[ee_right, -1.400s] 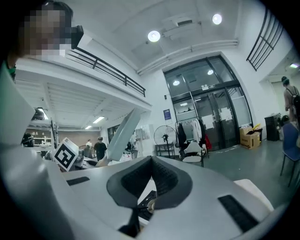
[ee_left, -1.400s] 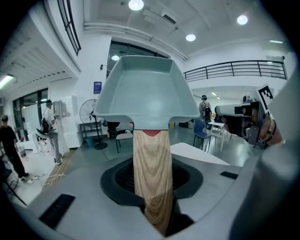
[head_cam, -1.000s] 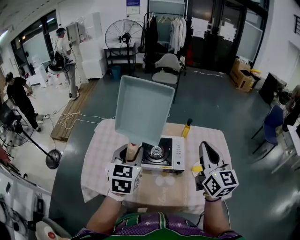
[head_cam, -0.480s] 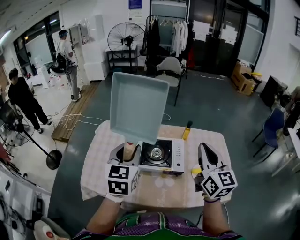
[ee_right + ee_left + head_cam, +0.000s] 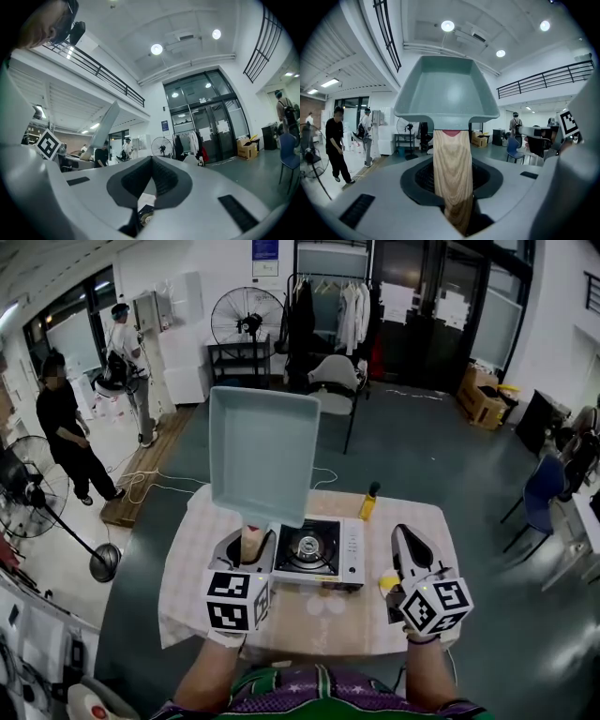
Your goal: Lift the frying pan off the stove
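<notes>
Above one stove (image 5: 323, 559), one frying pan (image 5: 262, 456) hangs.

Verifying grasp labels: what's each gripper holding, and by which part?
Left gripper: frying pan, by its wooden handle. Right gripper: nothing, jaws closed.

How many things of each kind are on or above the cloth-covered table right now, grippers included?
Square pale-green frying pan, wooden handle: 1
Silver portable gas stove: 1
Yellow bottle, dark cap: 1
Small yellow object, partly hidden: 1
Grippers, left gripper and right gripper: 2
Total: 6
</notes>
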A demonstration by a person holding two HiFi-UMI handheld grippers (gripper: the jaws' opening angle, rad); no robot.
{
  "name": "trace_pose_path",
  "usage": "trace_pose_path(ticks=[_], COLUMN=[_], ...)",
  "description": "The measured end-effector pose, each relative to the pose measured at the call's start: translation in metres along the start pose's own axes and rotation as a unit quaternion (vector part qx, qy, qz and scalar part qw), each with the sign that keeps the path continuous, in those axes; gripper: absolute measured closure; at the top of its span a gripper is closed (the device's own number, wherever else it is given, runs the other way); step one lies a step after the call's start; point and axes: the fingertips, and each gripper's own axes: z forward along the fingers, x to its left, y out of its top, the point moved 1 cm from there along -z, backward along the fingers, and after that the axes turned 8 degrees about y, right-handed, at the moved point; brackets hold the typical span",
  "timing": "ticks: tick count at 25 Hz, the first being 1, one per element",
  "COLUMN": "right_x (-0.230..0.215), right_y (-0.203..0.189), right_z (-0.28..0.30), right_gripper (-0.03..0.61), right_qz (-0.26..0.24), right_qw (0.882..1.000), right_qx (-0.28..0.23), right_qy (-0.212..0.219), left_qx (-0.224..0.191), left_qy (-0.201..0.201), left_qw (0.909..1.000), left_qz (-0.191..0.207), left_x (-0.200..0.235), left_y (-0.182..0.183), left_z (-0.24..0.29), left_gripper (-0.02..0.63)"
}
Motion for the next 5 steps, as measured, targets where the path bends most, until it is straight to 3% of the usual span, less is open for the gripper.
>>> trace_pose_path(ticks=[5], right_x=[0.011], right_y=[-0.0036], right_z=[-0.0038], right_gripper=[0.572], right_qz=[-0.001], right_qw=[1.0], right_qx=[0.0], right_qy=[0.007], left_qx=[-0.002], left_qy=[0.0], left_qw=[1.0], left_qz=[0.002], left_x=[0.0022], left_y=[-0.0033], left_z=[-0.0096], left_gripper=[0.469])
